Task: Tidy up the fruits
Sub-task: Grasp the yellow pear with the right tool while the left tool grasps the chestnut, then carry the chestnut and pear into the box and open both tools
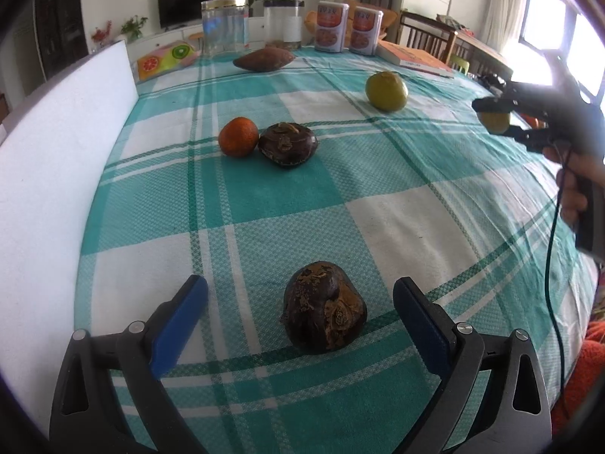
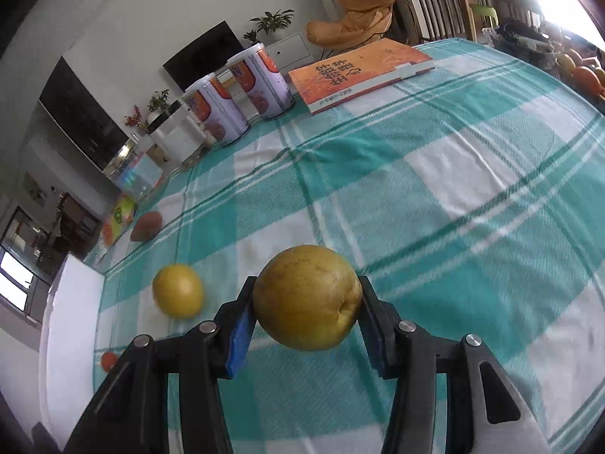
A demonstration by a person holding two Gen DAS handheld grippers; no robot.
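My left gripper [image 1: 300, 295] is open, its blue pads either side of a dark brown fruit [image 1: 323, 306] lying on the checked tablecloth, not touching it. Farther off, an orange [image 1: 238, 137] touches a second dark brown fruit [image 1: 288, 144]. A yellow-green fruit [image 1: 386, 90] lies to the right; it also shows in the right wrist view [image 2: 177, 290]. My right gripper [image 2: 304, 300] is shut on a yellow pear [image 2: 307, 297] and holds it above the cloth; it also shows in the left wrist view [image 1: 503, 123].
A sweet potato [image 1: 263, 59], glass jars [image 1: 224, 24], two cans [image 1: 348, 30] and an orange book [image 2: 359, 72] stand along the far side. A white foam board [image 1: 56, 143] borders the left edge. A fruit-print pouch [image 1: 166, 56] lies far left.
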